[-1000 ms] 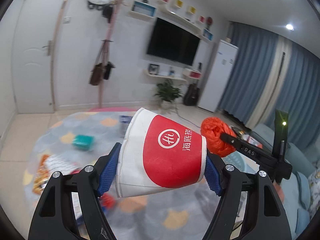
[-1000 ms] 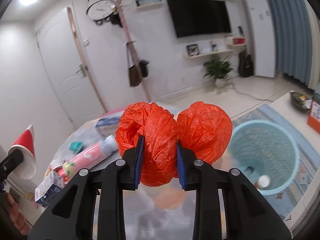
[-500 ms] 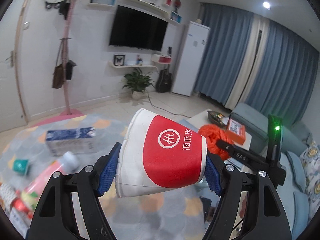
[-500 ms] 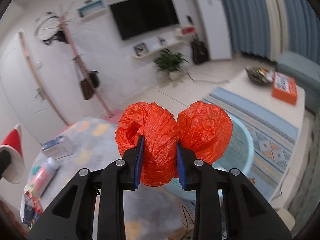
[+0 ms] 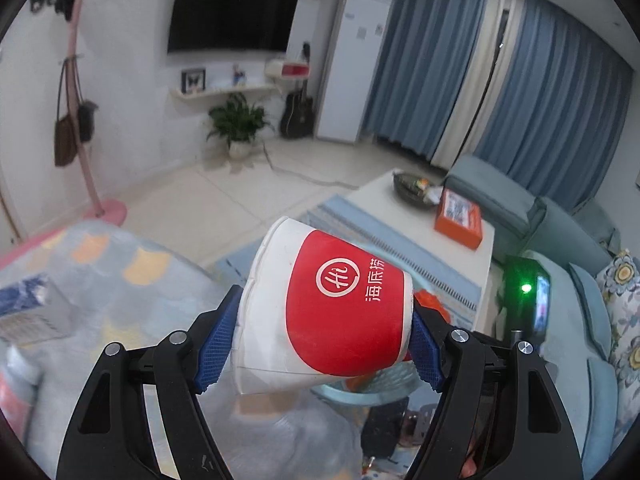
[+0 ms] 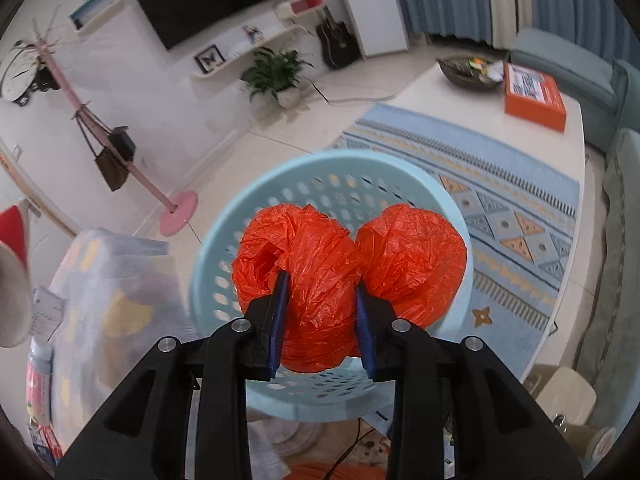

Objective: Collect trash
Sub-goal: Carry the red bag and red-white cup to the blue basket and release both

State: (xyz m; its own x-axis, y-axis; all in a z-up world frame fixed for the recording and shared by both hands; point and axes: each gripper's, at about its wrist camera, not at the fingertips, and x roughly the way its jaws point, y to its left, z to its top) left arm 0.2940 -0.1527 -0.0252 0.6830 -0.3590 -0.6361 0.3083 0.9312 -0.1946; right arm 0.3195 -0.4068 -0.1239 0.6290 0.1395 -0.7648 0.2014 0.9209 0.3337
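Right gripper (image 6: pixel 320 324) hangs over the pale blue basket (image 6: pixel 224 232), jaws opening though the pads yet pinch the crumpled orange plastic bag (image 6: pixel 320 276), while left gripper (image 5: pixel 320 344), just beside that basket, clamps a red-and-white paper cup (image 5: pixel 332 312) lying sideways.

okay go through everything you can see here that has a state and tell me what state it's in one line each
left gripper: shut on the paper cup.
paper cup: held on its side, dented.
right gripper: jaws opening, orange plastic bag between the pads.
orange plastic bag: crumpled into a ball, over the basket.
blue basket: open-topped, contents hidden by the bag.
TV: off.
curtains: drawn shut.
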